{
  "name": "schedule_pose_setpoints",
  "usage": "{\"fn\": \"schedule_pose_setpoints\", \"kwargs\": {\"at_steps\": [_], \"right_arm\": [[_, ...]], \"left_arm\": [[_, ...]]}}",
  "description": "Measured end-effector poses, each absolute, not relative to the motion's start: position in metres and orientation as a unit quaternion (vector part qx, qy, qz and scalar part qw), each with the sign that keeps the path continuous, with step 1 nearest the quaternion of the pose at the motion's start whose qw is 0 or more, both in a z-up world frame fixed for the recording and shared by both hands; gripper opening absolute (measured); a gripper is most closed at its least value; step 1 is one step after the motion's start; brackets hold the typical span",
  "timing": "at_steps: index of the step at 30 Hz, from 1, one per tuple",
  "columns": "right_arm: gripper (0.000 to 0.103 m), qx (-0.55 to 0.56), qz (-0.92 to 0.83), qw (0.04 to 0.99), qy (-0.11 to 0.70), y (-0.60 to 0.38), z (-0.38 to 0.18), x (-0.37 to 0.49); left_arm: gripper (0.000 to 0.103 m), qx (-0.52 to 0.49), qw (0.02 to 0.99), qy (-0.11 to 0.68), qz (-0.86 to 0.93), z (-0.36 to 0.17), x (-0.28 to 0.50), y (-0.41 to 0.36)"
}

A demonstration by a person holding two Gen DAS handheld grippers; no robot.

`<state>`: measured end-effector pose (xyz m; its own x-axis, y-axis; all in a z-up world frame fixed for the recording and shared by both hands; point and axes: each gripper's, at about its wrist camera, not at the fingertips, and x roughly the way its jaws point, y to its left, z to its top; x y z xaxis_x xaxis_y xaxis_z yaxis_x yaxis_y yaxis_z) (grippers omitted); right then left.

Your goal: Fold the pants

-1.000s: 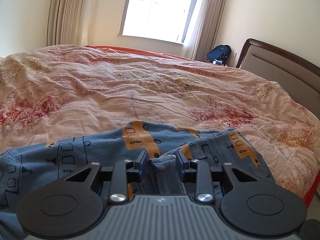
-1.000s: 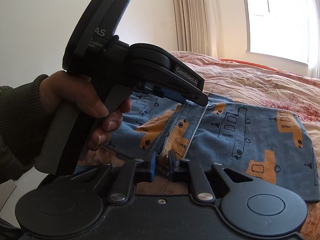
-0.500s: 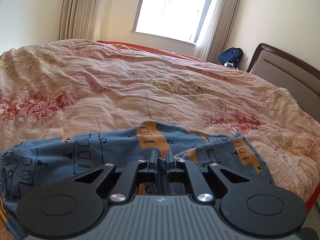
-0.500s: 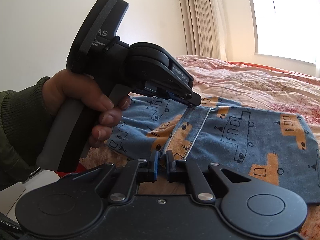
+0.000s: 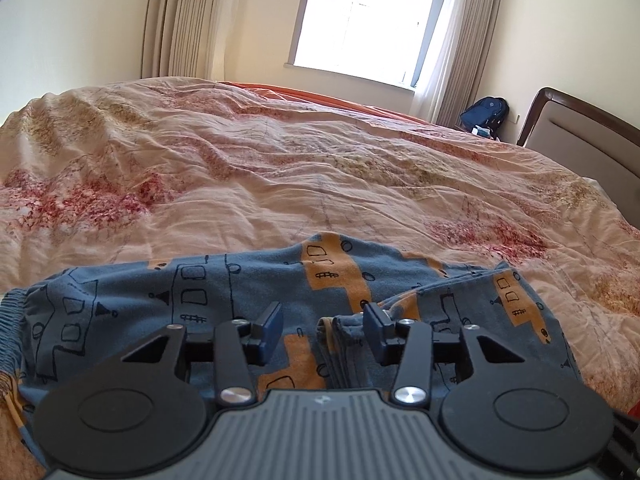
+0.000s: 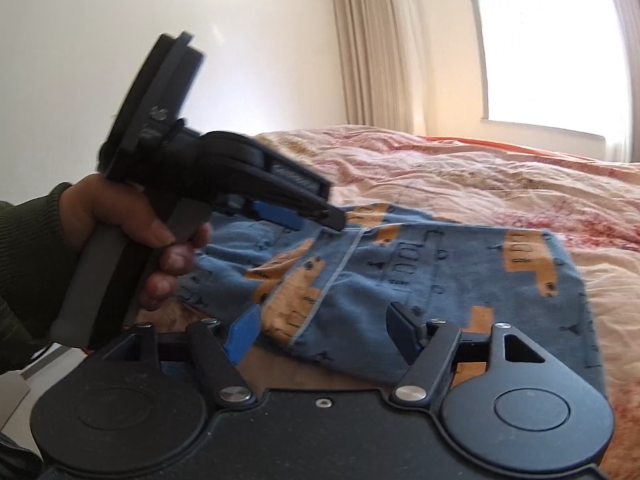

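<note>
- Both tools are seen spread wide, nothing gripped: the left tool (image 5: 323,326) and the right tool (image 6: 322,334).
- The soft blue pants (image 5: 224,280), printed with orange vehicles, are laid folded on the bed.
- A wrinkled floral quilt (image 5: 280,168) is spread beyond.
- A blue backpack (image 5: 485,111) is propped by the far wall.

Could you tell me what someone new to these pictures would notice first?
Probably the blue pants with orange vehicle prints, lying folded on the pink floral bedspread just ahead of both grippers. Next, the left gripper, held in a hand over the pants, and the right gripper, both with jaws open.
</note>
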<state>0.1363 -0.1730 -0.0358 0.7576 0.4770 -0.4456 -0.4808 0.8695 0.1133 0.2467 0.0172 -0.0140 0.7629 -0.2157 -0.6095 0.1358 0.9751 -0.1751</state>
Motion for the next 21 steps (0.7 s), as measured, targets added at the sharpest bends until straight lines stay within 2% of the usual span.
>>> {"fn": "schedule_pose_setpoints", "kwargs": {"at_steps": [1, 2, 3, 4, 8, 13, 21], "right_arm": [[0.083, -0.008, 0.236, 0.944, 0.230, -0.181, -0.035, 0.137], [0.091, -0.012, 0.210, 0.952, 0.222, -0.190, -0.035, 0.138], [0.097, -0.017, 0.186, 0.958, 0.216, -0.200, -0.035, 0.140], [0.098, -0.022, 0.164, 0.963, 0.212, -0.207, -0.035, 0.143], [0.102, -0.068, 0.101, 0.972, 0.203, -0.232, -0.042, 0.177], [0.102, -0.108, 0.067, 0.968, 0.217, -0.249, -0.055, 0.235], [0.102, -0.097, 0.019, 0.970, 0.223, -0.277, -0.064, 0.265]], "left_arm": [[0.064, -0.060, 0.939, 0.328, -0.088, -0.014, 0.244, 0.017], [0.074, -0.059, 0.941, 0.324, -0.082, -0.014, 0.240, 0.016], [0.080, -0.058, 0.942, 0.320, -0.078, -0.015, 0.237, 0.014], [0.081, -0.055, 0.943, 0.319, -0.076, -0.017, 0.234, 0.013], [0.082, -0.038, 0.941, 0.331, -0.065, -0.031, 0.226, 0.005], [0.086, -0.043, 0.942, 0.328, -0.053, -0.038, 0.222, 0.006], [0.086, -0.054, 0.941, 0.332, -0.046, -0.037, 0.226, 0.011]]}}
